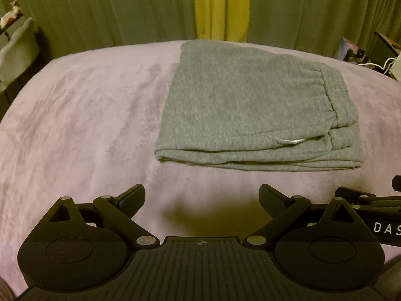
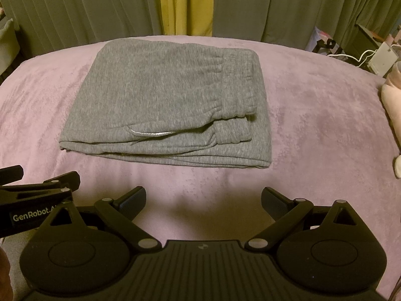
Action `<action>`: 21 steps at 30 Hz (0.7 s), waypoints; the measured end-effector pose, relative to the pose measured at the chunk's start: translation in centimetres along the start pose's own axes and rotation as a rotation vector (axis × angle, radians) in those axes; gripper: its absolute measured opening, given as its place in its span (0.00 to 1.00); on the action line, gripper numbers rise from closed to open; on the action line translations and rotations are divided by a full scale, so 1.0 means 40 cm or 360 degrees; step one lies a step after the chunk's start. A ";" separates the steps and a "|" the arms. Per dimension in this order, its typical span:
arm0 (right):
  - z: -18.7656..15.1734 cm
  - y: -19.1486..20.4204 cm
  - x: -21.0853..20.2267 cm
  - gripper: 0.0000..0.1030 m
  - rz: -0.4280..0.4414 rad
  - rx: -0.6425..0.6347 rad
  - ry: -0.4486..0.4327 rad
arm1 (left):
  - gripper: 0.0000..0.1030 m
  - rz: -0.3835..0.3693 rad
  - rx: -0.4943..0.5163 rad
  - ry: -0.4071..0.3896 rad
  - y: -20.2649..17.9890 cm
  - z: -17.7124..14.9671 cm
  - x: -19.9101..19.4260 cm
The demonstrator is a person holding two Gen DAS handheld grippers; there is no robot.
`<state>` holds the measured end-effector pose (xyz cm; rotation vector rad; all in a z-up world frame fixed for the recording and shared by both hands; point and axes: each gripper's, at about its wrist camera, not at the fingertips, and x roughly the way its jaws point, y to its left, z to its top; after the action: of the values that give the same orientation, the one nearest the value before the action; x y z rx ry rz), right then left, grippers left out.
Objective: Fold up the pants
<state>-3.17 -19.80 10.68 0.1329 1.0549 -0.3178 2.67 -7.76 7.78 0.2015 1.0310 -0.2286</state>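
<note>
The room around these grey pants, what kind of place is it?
Most likely a bedroom. The folded grey pants lie on a plush pink blanket spread like bedding, long green curtains hang right behind it, and cluttered shelves stand at the side.

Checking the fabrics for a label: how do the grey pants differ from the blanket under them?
The pants are grey, ribbed knit, folded in stacked layers; the blanket is pink, plush, spread flat. The pants cover only part of the blanket. Neither is touched by a gripper.

Grey fleecy knit pants [image 2: 160, 100] on plush pink blanket [image 2: 313, 125]; matt black plastic claws.
</note>
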 end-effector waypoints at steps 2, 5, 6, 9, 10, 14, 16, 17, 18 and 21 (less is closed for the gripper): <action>0.000 0.000 0.000 0.96 0.0001 0.0001 -0.0002 | 0.97 -0.0001 0.0001 0.0000 0.000 0.000 0.000; 0.001 0.000 0.000 0.96 0.0002 0.0005 -0.0001 | 0.97 -0.0002 0.0000 0.0001 0.000 0.001 0.001; 0.001 0.000 0.000 0.96 0.0002 0.0007 -0.0001 | 0.97 -0.0001 -0.0001 0.0002 0.000 0.001 0.000; 0.001 0.000 0.000 0.96 0.0001 0.0005 -0.0004 | 0.97 -0.0003 0.0000 0.0001 0.000 0.001 0.000; 0.001 0.000 -0.001 0.96 0.0001 0.0005 -0.0004 | 0.97 -0.0002 -0.0001 0.0002 -0.001 0.001 0.000; 0.000 0.000 -0.002 0.96 0.0006 0.0003 -0.0006 | 0.97 -0.0003 -0.0002 0.0002 0.000 0.001 0.000; 0.001 0.002 -0.003 0.96 0.0002 0.0000 -0.0006 | 0.97 -0.0004 0.0000 0.0003 0.001 0.001 0.001; 0.001 0.001 -0.003 0.96 0.0001 0.0000 -0.0008 | 0.97 -0.0004 0.0000 0.0002 0.001 0.002 0.001; 0.001 0.002 -0.003 0.96 0.0001 -0.0001 -0.0008 | 0.97 -0.0005 -0.0001 0.0002 0.001 0.001 0.001; 0.001 0.002 -0.003 0.96 0.0002 0.0000 -0.0011 | 0.97 -0.0009 -0.0006 0.0007 0.000 0.000 0.001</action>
<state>-3.17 -19.70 10.82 0.1322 1.0480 -0.3169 2.70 -7.77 7.74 0.1956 1.0363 -0.2311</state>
